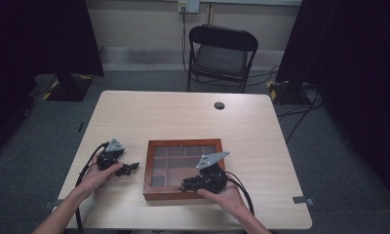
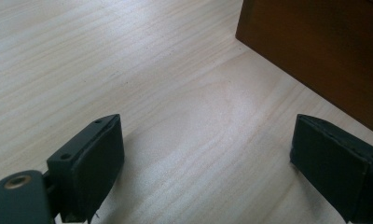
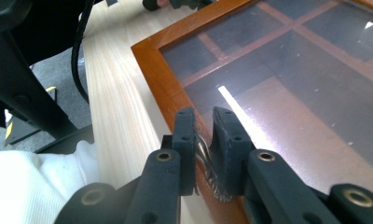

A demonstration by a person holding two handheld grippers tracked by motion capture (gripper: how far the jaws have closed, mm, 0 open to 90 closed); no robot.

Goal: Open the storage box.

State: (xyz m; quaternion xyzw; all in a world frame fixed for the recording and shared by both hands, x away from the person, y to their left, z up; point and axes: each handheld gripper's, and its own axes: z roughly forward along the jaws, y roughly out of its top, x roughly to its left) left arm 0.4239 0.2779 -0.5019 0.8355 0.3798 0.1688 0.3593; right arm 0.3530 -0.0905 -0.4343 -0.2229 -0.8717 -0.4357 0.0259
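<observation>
So at the near edge of the desk (image 1: 134,107) the person's got both forearms coming in, one gripper in each hand. The right gripper (image 3: 204,126) is sitting at the near edge of the wooden box (image 1: 183,194), around the middle of that front rim, and its jaws are pinched nearly together on a small shiny metal handle (image 3: 204,151) right at the front of the glass lid (image 3: 287,70). Looks like a little latch or pull, but it's mostly hidden between the pads, so I can't say exactly what it is. The left gripper (image 1: 129,169) is off to the left of the box, low over bare desk, not touching the box, and its jaws are spread wide with nothing in between; in the left gripper view the box's dark brown side wall sits just beyond them. The box itself is in the near middle of the desk, lid down, and you can see a grid of wooden compartments through the glass. Farther back there's a round dark cable hole (image 1: 219,105) in the desk, then a black folding chair (image 1: 221,56) against the far wall.
</observation>
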